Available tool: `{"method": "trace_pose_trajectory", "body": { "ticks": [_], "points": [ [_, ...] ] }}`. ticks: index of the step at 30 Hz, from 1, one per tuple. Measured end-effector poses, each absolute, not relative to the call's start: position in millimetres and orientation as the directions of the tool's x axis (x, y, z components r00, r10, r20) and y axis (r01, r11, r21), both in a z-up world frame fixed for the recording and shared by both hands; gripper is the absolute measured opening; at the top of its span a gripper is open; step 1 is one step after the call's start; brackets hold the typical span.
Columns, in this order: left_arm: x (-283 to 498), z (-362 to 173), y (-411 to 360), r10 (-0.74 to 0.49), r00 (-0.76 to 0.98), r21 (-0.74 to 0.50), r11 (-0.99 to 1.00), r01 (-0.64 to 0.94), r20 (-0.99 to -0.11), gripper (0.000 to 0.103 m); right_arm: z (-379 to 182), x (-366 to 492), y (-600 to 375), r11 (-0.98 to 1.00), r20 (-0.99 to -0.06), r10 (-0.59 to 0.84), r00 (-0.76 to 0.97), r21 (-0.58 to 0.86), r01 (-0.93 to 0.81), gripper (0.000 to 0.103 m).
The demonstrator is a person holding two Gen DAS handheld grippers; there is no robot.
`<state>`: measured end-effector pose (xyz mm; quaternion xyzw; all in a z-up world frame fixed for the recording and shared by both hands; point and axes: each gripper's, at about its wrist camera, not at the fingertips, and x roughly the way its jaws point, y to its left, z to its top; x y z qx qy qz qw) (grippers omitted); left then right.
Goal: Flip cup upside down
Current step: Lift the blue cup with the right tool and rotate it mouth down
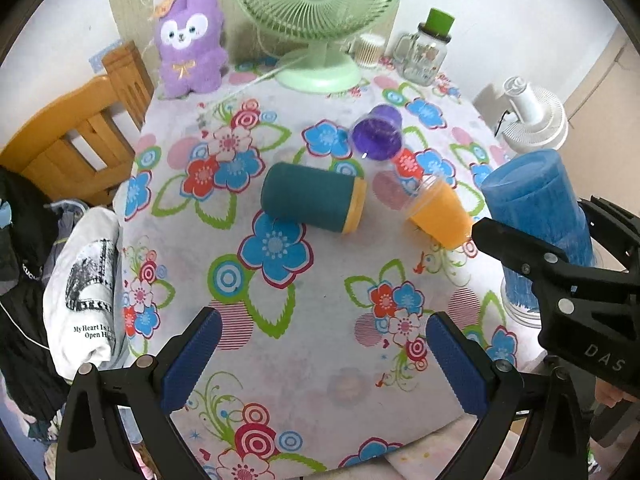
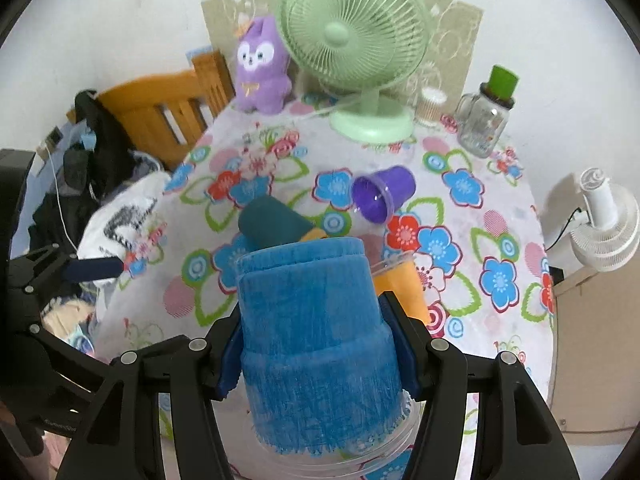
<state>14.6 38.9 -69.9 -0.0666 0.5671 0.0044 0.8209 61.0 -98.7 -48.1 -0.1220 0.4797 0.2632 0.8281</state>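
The right gripper (image 2: 316,354) is pinching the blue cup (image 2: 316,332), rim down, at 5 o'clock on the table (image 2: 500,320). Lowering it flat and releasing gently should keep it steady. The left gripper (image 1: 324,356) is hanging spread wide and empty. Only the left view is showing the whole teal cup (image 1: 310,198) lying on its side.

The blue cup (image 2: 316,344), wrapped in a fuzzy blue sleeve over clear plastic, stands upside down on the flowered worktop (image 2: 472,216), its clear rim at the bottom and closed base on top.
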Motion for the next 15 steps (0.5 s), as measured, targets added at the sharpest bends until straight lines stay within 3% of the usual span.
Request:
{"method": "trace_pose_trajectory", "body": {
  "ticks": [15],
  "points": [
    [-14.4,-44.2,30.2,-0.029,0.462,-0.081,0.992,-0.092,-0.887,0.103,-34.3,27.3,-112.6,0.829,-0.748,0.436,0.5,0.117,-0.547,0.064]
  ]
}}
